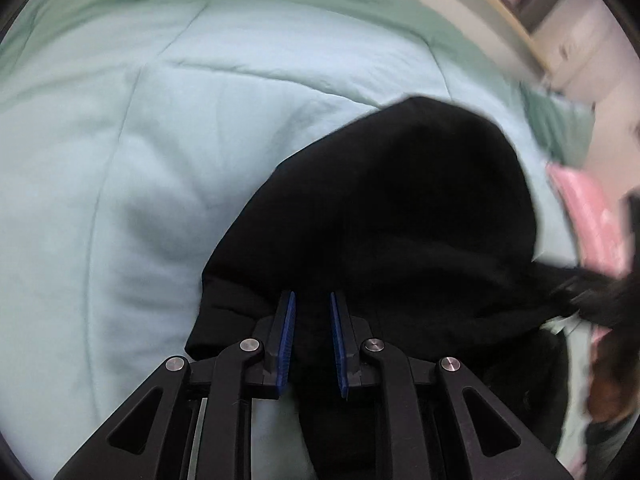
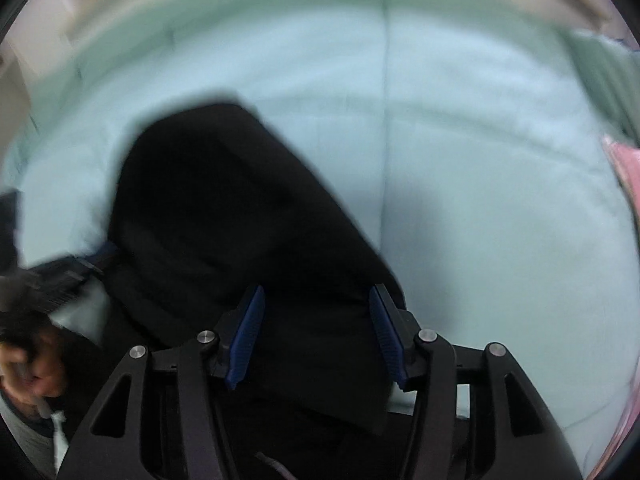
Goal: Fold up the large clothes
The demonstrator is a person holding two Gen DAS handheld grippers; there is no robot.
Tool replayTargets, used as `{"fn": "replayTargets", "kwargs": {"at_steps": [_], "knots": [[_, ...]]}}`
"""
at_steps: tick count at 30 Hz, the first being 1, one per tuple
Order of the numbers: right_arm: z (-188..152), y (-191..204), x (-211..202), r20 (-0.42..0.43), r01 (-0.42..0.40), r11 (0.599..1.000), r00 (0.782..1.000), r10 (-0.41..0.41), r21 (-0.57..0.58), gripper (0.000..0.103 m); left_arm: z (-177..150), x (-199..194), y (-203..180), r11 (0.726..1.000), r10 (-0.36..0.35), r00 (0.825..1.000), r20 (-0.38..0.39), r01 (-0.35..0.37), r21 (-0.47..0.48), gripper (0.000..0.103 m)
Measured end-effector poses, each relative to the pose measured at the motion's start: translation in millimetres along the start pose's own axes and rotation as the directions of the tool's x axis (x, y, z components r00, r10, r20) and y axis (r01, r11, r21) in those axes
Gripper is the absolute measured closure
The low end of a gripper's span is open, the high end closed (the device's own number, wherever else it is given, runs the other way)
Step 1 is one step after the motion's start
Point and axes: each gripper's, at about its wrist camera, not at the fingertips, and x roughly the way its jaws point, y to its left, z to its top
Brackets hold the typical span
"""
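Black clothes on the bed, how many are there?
1 that I can make out: a black garment on the light green comforter, its near edge between the left gripper fingers. Folds could hide another dark piece.

A large black garment (image 1: 400,216) lies bunched on the pale mint bed (image 1: 120,160), plain and dark with no visible print. Its far end tapers to a rounded, folded corner, while the near end spreads wider in soft layers. Blur hides seams and finer detail.
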Motion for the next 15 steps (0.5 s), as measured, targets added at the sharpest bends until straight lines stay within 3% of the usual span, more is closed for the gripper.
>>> {"fn": "replayTargets", "kwargs": {"at_steps": [2, 6, 10, 12, 15], "knots": [[-5, -9, 27, -0.009, -0.018, 0.998, 1.000, 0.018, 0.059, 0.047, 5, 8, 7, 0.999, -0.016, 1.000, -0.022, 0.015, -0.033, 0.085], [-1, -25, 37, -0.002, -0.070, 0.988, 0.997, 0.071, 0.140, 0.046, -1, 12, -1, 0.999, 0.034, 0.999, -0.004, -0.034, 0.035, 0.085], [3, -18, -2, 0.019, -0.073, 0.996, 0.997, 0.072, 0.050, 0.046, -3, -9, -9, 0.994, 0.055, 0.998, 0.019, -0.057, 0.089, 0.085], [12, -15, -41, 0.108, -0.156, 0.987, 0.982, 0.152, 0.026, 0.045, -6, -27, -16, 0.991, 0.051, 0.998, 0.043, -0.056, 0.125, 0.085], [40, 4, -73, 0.196, -0.183, 0.983, 0.963, 0.186, -0.030, 0.042, -4, -52, -33, 0.987, 0.003, 0.995, 0.095, -0.018, 0.158, 0.085]]}}
